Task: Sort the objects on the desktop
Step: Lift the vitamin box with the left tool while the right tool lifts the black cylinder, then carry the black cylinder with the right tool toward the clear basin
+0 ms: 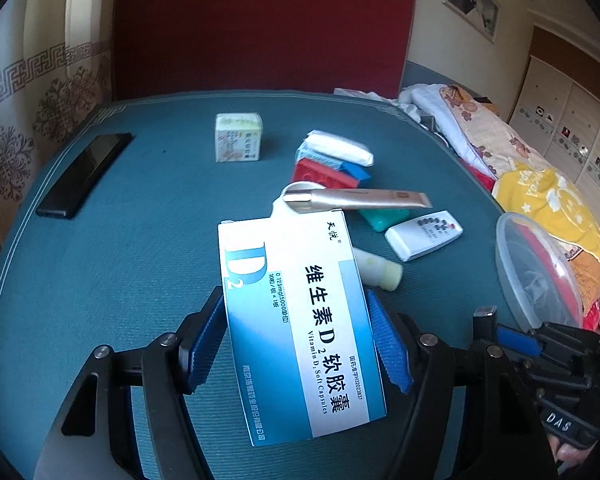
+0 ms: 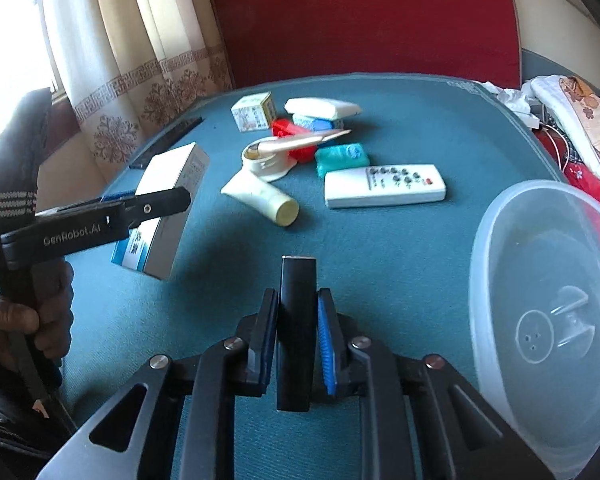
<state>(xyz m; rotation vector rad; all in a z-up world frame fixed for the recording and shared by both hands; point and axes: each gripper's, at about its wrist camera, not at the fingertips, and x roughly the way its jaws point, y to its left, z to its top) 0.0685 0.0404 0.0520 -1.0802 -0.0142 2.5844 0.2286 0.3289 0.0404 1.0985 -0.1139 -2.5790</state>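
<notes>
Lettering is easiest to read on the white-and-blue cardboard medicine box (image 1: 296, 328), which the left claw (image 1: 300, 344) clamps between its blue pads, lifted off the teal cloth-covered counter (image 1: 120, 280). The box front shows a large "D2", Chinese characters, and the English line "Vitamin D2 Soft Capsules". In the right wrist view the same box (image 2: 168, 208) hangs clear of the cloth, casting a shadow, and the left claw's black arm across it reads "GenRobot.AI". A hand (image 2: 24, 320) grips that tool's handle.

The right claw (image 2: 298, 344) is pressed nearly together on a slim black rectangular stick (image 2: 296, 332), which stands lengthwise between the pads with its silver-edged tip pointing forward. In the left wrist view the right claw's body carries the letters "DAS".

Further back on the counter lies a loose cluster: a white remote control (image 2: 384, 186) with dark buttons and one red one, a cream plastic tube (image 2: 264, 198) just beside it, a green wrapped soap bar (image 2: 342, 158), a gold tube (image 2: 300, 142) resting across a round white jar (image 2: 264, 162), a red box (image 2: 288, 130), a blue packet (image 2: 316, 122) and a white tissue pack (image 2: 322, 107) on top. A small pale-green carton (image 2: 254, 111) with printing too small to read stands apart to the left, and a flat black bar (image 1: 84, 174) lies near the counter's left edge. A clear round plastic tub (image 2: 548, 320) sits at the right edge, beside the right claw.
</notes>
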